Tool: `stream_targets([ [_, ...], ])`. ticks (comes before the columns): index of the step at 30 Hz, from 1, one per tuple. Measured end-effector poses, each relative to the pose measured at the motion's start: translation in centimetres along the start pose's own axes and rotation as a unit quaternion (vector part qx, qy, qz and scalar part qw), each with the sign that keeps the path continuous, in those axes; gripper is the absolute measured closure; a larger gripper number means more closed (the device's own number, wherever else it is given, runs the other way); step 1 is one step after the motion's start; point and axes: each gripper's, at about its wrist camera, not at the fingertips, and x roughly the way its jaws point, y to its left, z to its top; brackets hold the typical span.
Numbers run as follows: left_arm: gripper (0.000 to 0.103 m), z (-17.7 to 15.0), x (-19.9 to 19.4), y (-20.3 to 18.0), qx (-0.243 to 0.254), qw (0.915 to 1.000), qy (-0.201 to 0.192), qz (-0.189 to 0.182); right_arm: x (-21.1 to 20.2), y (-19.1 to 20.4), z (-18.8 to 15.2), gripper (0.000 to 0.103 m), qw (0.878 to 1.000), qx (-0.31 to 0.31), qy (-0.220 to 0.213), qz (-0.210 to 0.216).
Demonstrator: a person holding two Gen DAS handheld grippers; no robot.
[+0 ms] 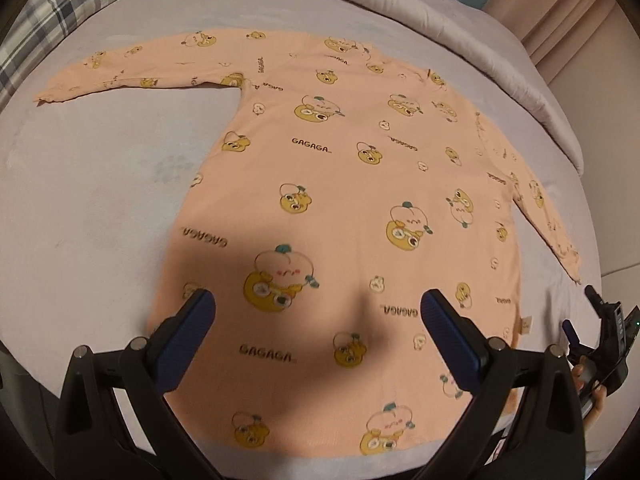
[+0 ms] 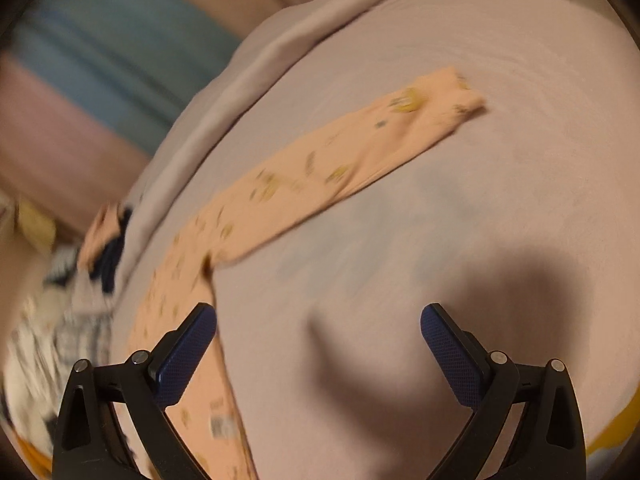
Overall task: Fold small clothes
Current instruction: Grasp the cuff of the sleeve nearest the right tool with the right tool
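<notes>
Across the grey bed sheet (image 1: 100, 200) lies a peach long-sleeved shirt (image 1: 340, 168), spread flat with both sleeves stretched out sideways and its printed cartoon bears and lettering facing up. The shirt is the landmark: its hem is the edge nearest the left claw (image 1: 318, 312), and its neckline points toward the rumpled grey duvet (image 1: 460, 28) at the far side of the bed. A plaid pillow (image 1: 68, 8) sits beyond the shirt's far-left sleeve cuff (image 1: 48, 96).

The left claw hovers over the shirt's lower body, its two blue-padded fingers (image 1: 188, 340) spread wide and holding nothing; whether they touch the cloth cannot be told. The right claw (image 2: 318, 316) hangs off the shirt's right edge, just below the armpit where the right sleeve (image 2: 340, 160) branches away. It too is spread and empty, with one finger over the shirt's side seam and the other over bare sheet. The right wrist view is smeared, so fine detail is lost. A loose pile of other clothes (image 2: 80, 280) lies past the shirt's shoulder, against the duvet.

No fold has been made yet, so the job appears to be at its start: garment laid out, first fold pending. A sensible next move would be closing the right claw on the sleeve or side seam and carrying it inward across the body, while the left claw steadies the hem.
</notes>
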Motion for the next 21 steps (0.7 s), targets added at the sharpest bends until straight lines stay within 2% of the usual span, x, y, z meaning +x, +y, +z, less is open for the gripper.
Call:
stream_targets([
  [2,0.000,0.4,0.5,-0.1,0.001,1.0000,-0.002,-0.005,0.5,-1.0,1.2,0.001,0.999,0.029,-0.006,0.021],
  [8,0.001,1.7,1.8,-0.7,-0.005,0.9999,0.004,-0.016,2.2,-1.8,4.4,0.001,0.998,0.050,-0.026,0.012],
  [10,0.001,1.9,1.6,-0.9,-0.004,0.9998,0.002,-0.019,2.6,-1.9,5.2,0.011,0.997,0.059,-0.045,-0.001],
  [14,0.001,2.2,1.0,-1.3,0.006,0.9995,-0.013,-0.030,3.1,-3.0,6.6,0.021,0.993,0.084,-0.078,-0.013],
  [20,0.001,2.9,1.1,-1.3,0.013,0.9995,-0.019,-0.023,3.6,-3.4,8.3,0.030,0.991,0.099,-0.090,-0.024],
  [21,0.001,3.0,1.2,-1.2,0.013,0.9995,-0.018,-0.022,3.5,-3.5,8.3,0.036,0.991,0.098,-0.091,-0.030],
])
